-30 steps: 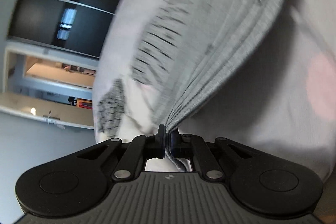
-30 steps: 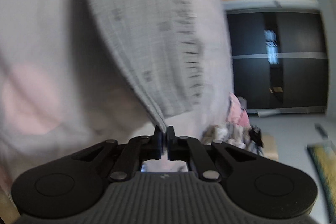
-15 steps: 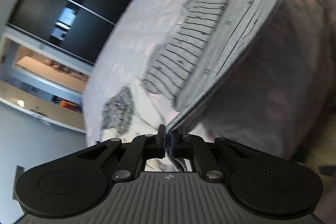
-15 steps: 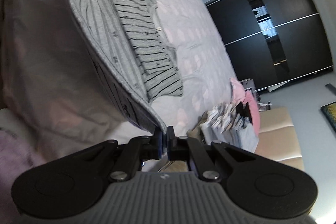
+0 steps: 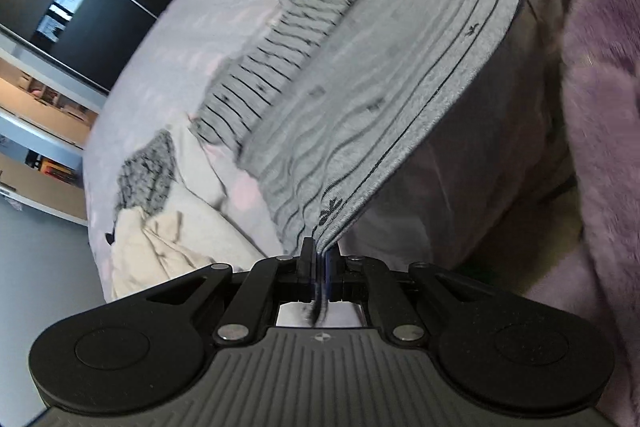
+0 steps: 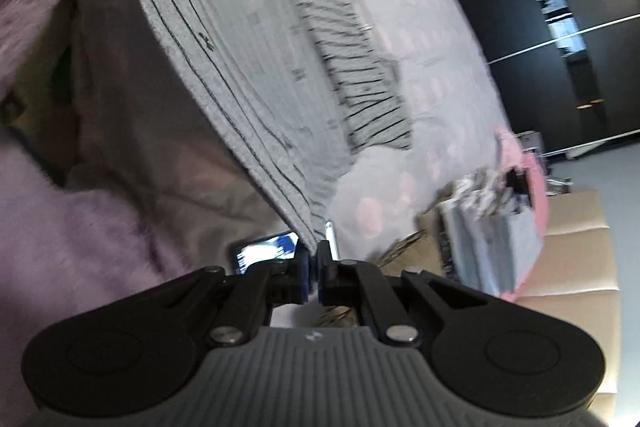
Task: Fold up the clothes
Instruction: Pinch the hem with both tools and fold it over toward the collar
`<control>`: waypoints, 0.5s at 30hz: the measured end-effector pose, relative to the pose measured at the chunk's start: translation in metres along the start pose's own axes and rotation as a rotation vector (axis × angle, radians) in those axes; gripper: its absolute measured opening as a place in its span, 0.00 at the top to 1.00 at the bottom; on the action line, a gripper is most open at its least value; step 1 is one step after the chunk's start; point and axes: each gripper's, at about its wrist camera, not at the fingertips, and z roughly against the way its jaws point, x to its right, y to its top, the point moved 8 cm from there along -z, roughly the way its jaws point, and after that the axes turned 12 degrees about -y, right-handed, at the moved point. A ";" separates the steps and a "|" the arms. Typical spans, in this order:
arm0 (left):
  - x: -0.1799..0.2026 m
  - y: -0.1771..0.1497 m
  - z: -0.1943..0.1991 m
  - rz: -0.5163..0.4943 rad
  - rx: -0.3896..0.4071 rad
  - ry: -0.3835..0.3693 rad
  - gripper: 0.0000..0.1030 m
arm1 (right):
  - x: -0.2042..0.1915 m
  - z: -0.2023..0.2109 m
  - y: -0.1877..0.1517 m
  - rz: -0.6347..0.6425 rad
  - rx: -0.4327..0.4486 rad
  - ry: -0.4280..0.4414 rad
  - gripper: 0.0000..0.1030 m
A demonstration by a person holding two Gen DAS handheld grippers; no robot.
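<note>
Both grippers, left (image 5: 319, 254) & right (image 6: 313, 253), fingers clenched on striped, prob. knit grey garment (image 5: 360, 99).

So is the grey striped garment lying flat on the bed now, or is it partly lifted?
Partly lifted. The left claw and right claw each pinch an edge of the grey striped garment; its far part rests on the bed.

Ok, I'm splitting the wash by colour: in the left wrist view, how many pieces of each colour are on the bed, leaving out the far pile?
Grey striped: 1, the striped garment, pinched by the left gripper and the right gripper
Black-and-white speckled: 1, the speckled cloth
Cream: 1, the cream cloth
Total: 3
</note>
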 end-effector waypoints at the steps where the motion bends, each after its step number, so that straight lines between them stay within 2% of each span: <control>1: 0.003 -0.001 -0.004 -0.013 -0.010 0.000 0.98 | -0.002 -0.002 -0.001 0.007 -0.005 0.004 0.97; 6: -0.011 0.003 -0.012 0.010 -0.007 0.029 0.98 | 0.003 -0.011 0.001 -0.011 -0.002 -0.017 0.96; 9: -0.027 0.010 -0.010 0.024 0.004 0.058 0.98 | 0.015 -0.020 0.007 -0.029 0.007 -0.062 0.96; 15: -0.092 0.047 -0.002 0.108 0.068 0.128 0.98 | 0.062 -0.048 0.027 -0.121 0.008 -0.168 0.96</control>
